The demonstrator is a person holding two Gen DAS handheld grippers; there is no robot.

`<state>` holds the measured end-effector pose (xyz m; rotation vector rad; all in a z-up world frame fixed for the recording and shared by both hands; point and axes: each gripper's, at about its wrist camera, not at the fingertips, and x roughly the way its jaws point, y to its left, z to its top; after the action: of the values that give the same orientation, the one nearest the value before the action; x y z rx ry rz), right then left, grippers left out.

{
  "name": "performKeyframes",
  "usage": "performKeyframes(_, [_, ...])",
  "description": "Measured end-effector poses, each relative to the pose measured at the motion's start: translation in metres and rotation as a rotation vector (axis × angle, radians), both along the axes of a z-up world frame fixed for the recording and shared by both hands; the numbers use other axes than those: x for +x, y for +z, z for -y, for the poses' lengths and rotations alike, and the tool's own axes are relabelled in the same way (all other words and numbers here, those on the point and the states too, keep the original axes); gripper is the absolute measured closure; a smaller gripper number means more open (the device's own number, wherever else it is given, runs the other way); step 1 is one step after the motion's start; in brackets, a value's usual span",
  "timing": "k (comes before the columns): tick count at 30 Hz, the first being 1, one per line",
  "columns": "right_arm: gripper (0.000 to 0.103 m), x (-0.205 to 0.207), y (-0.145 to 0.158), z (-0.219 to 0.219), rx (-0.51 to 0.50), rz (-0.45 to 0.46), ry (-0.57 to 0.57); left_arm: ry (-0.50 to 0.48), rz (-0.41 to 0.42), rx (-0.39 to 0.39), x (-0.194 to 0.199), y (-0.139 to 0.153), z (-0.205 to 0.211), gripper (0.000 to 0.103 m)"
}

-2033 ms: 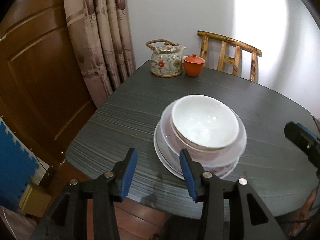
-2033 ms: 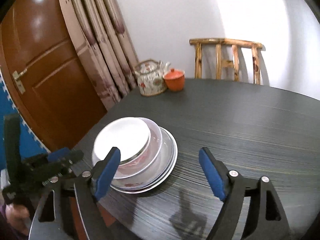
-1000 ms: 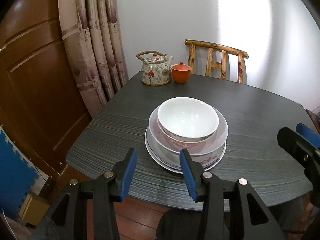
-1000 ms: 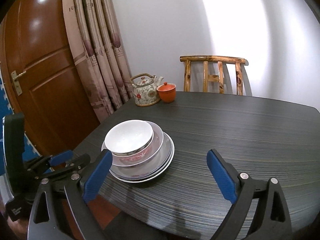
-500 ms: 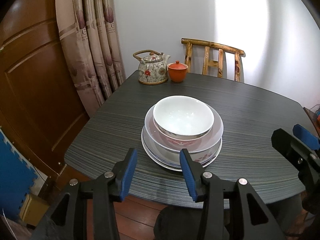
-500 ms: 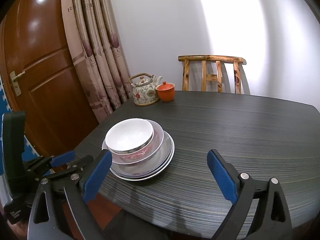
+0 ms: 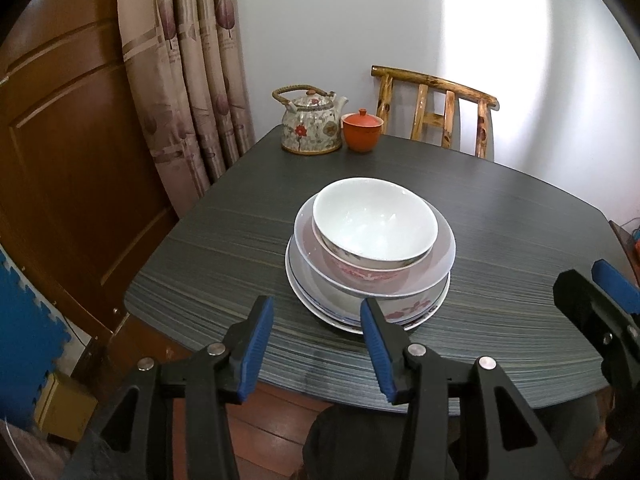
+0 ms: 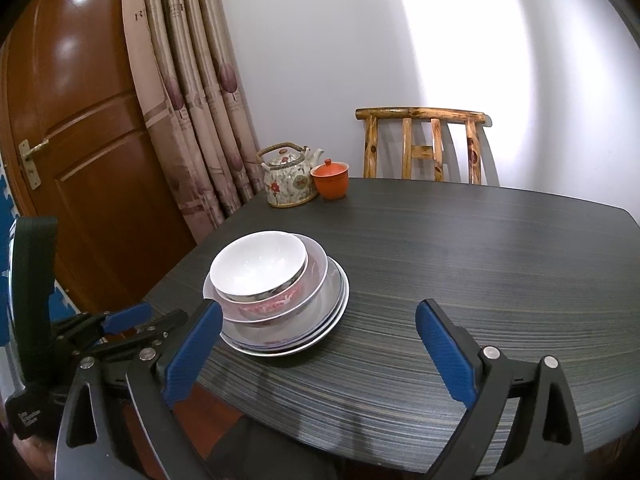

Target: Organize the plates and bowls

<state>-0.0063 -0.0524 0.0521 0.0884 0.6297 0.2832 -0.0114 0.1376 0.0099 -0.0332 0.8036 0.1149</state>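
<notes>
Here, the left gripper point(image 7: 316, 336) and right gripper point(image 8: 316, 354) hover with jaws apart, empty, at the near edge of a dark table point(image 7: 500, 216). Just beyond, a white bowl point(image 7: 374, 224) tops stacked plates point(image 7: 340, 304); a teapot point(image 7: 310, 128) stands at the far corner.

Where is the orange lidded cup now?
The orange lidded cup stands at the table's far edge, just right of the floral teapot, in front of the wooden chair.
</notes>
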Motion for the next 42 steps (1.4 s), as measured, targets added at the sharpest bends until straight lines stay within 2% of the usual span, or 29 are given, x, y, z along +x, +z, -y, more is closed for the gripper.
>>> performKeyframes(11, [0.007,0.0004,-0.0039,0.0013,-0.002,-0.023,0.000,0.004,-0.050,-0.028,0.0062,-0.0095,-0.0044,0.056])
performKeyframes(42, [0.007,0.0031,-0.0052,0.0042,-0.006,-0.029,0.001,-0.006,-0.049,-0.012,0.0094,-0.0102,-0.0046,0.056])
